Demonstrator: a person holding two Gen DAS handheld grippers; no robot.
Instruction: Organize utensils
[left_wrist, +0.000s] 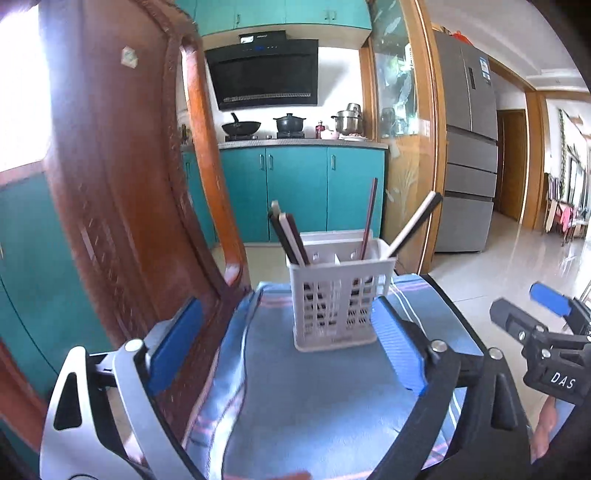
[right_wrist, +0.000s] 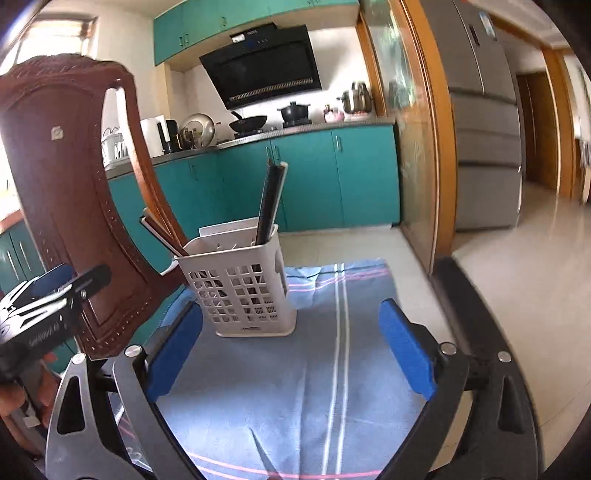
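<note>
Your left gripper (left_wrist: 286, 347) is spread wide, nothing between the blue pads (left_wrist: 175, 343); it hangs low over the blue striped cloth (left_wrist: 314, 406), short of the holder; no contact visible. Your right gripper (right_wrist: 291, 350) is spread just as wide, also empty, over the same cloth; its left pad sits near the holder's base but apart from it.

The white utensil holder (left_wrist: 340, 299) stands upright on the cloth; slotted plastic walls, a divider splitting it into compartments, a taller flat back panel. From the left wrist view: a bundle of dark and pale chopsticks (left_wrist: 288, 236) leans left out of the left compartment; one reddish chopstick (left_wrist: 369, 218) stands nearly upright near the middle back; a pale and dark pair (left_wrist: 413, 225) leans out over the right rim. Exact count per compartment you cannot tell; the sticks overlap. Through the slots, dark shafts show down to near the base.

From the right wrist view, the same holder sits left of centre on the cloth; one bundle leans toward the wooden chair back (right_wrist: 74, 206), another stands nearly upright at the far corner.

The chair back stands just left of the holder; touching or not, cannot tell. Behind: teal cabinets (left_wrist: 299, 192), pots on the stove.
</note>
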